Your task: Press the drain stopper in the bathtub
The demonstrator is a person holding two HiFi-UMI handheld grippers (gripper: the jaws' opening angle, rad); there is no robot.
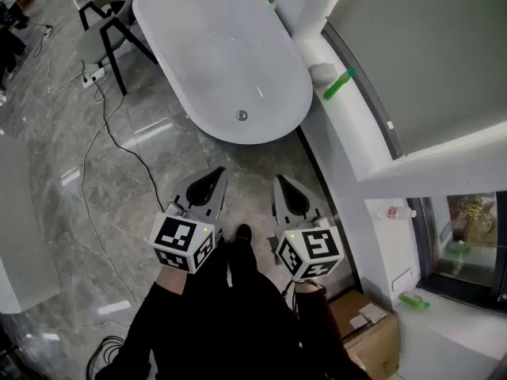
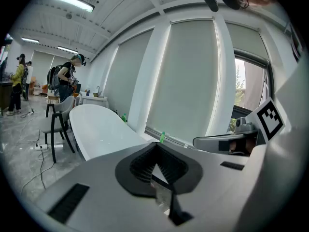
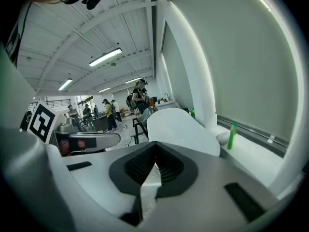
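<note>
A white oval bathtub stands ahead of me on the grey marble floor. Its small round metal drain stopper sits in the tub bottom near the near end. My left gripper and right gripper hang side by side over the floor, short of the tub's near rim and well back from the stopper. Both have jaws closed to a point with nothing between them. The left gripper view shows the tub beyond the shut left gripper; the right gripper view shows the tub past the right gripper. The stopper is hidden in both gripper views.
A white window ledge runs along the tub's right side, with a green bottle lying on it. A dark-legged chair and a power strip with cable are left of the tub. A cardboard box sits near my right. People stand far off.
</note>
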